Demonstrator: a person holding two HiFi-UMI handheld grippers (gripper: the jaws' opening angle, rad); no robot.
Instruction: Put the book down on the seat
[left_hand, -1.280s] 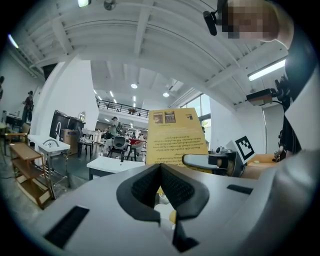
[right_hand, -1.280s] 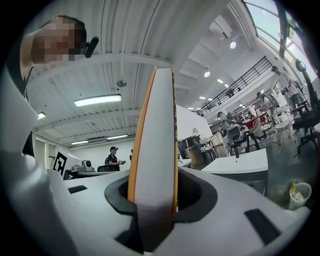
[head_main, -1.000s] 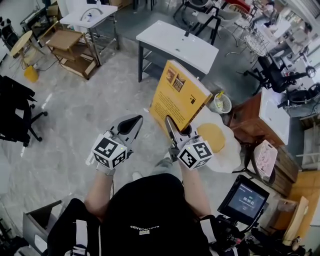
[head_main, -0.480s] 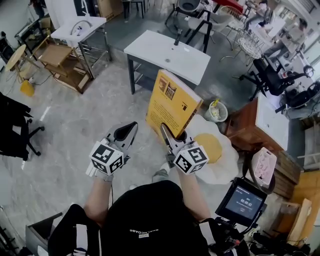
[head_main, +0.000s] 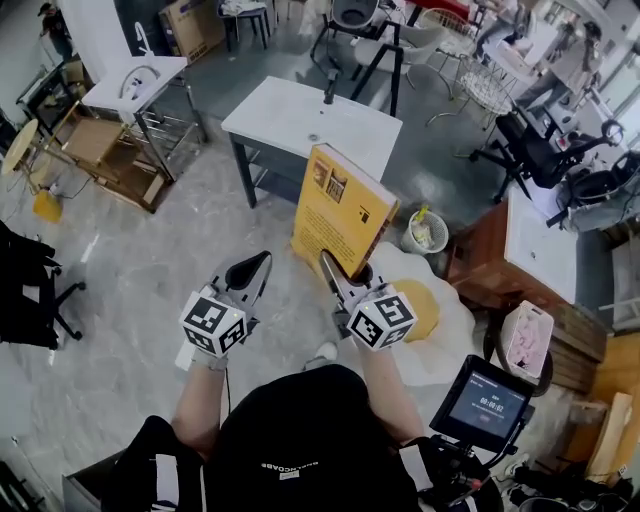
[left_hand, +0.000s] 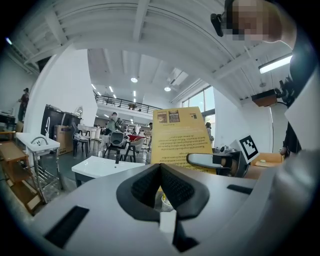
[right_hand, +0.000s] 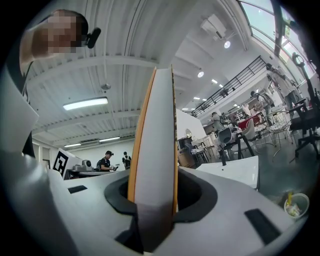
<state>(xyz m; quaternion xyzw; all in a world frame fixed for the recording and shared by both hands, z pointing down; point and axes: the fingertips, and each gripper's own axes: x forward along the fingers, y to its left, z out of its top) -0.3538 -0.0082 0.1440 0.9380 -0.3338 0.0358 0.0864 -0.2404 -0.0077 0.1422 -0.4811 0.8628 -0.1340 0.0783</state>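
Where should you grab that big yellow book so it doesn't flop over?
By its lower edge, coming from below on the person's side. The book stands upright and is thin, so jaws can pinch across both covers there, as the right gripper does. Its wide faces look too broad to span.

Matt paper-covered book (head_main: 340, 205), smooth white table (head_main: 300, 115), glossy stone floor (head_main: 150, 270).

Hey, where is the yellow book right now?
The book stands upright at the head view's centre, clamped in the right gripper, in front of the white table and up-left of the yellow-cushioned seat.
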